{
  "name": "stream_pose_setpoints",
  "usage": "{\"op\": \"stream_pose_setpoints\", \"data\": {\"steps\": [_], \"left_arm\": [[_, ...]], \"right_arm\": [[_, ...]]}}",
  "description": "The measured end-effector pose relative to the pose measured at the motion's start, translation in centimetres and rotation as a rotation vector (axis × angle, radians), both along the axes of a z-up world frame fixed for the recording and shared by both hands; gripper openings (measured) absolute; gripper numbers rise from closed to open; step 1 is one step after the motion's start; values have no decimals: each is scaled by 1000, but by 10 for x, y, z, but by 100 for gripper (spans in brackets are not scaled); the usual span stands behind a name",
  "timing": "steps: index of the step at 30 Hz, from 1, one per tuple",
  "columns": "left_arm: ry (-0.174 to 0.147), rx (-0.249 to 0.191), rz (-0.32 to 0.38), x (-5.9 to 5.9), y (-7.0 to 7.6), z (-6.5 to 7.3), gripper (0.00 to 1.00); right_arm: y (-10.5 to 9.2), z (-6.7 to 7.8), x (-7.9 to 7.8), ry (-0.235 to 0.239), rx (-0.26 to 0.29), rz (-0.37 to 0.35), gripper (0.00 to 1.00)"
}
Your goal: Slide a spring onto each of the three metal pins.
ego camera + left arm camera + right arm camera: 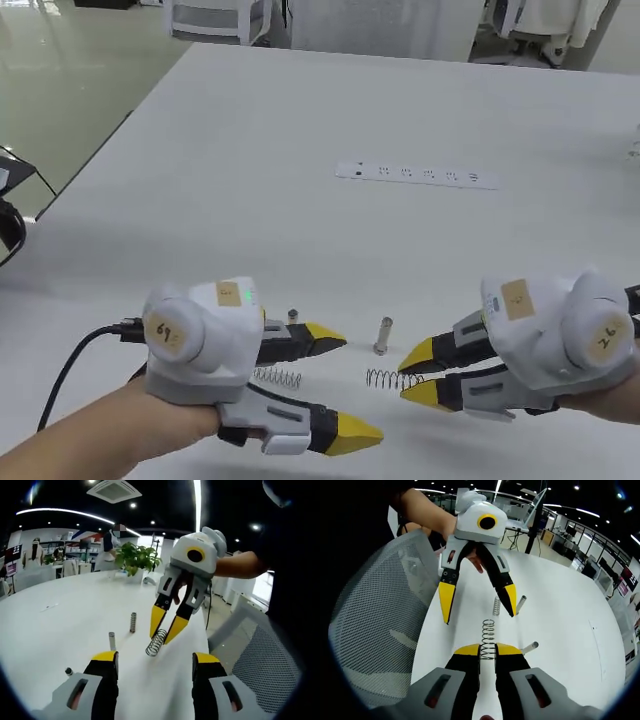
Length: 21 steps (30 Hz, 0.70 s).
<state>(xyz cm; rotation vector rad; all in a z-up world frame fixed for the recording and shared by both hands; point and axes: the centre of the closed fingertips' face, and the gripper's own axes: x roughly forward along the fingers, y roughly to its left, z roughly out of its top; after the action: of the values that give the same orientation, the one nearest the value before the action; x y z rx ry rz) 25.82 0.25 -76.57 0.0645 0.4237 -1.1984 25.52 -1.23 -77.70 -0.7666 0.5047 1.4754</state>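
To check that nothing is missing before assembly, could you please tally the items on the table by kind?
Metal pins: 3 (bare pin, second bare pin, sleeved pin, apparently wearing a spring)
Springs: 3 (that one, loose spring, held spring in the right gripper)
Power strip: 1
Total: 7

Worktop (300, 120): white, matt, smooth. Spring (385, 379), loose spring (277, 376): bare metal wire, bright. Pin (383, 335): smooth metal, dull silver. Left gripper (358, 386), right gripper (406, 381): white plastic shells, satin; black jaws w/ yellow tips. Power strip (417, 175): white plastic. Chair (375, 610): grey mesh.
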Motion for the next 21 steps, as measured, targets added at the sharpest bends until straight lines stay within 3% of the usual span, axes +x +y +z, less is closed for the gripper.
{"op": "stream_pose_setpoints", "data": {"steps": [6, 11, 21], "left_arm": [[32, -48, 7, 0, -6, 3, 39], [37, -73, 5, 1, -10, 5, 27], [46, -98, -22, -3, -22, 8, 16]], "right_arm": [[-3, 4, -2, 6, 17, -6, 8], [-5, 5, -6, 9, 18, -1, 8], [-3, 12, -9, 4, 28, 13, 8]]}}
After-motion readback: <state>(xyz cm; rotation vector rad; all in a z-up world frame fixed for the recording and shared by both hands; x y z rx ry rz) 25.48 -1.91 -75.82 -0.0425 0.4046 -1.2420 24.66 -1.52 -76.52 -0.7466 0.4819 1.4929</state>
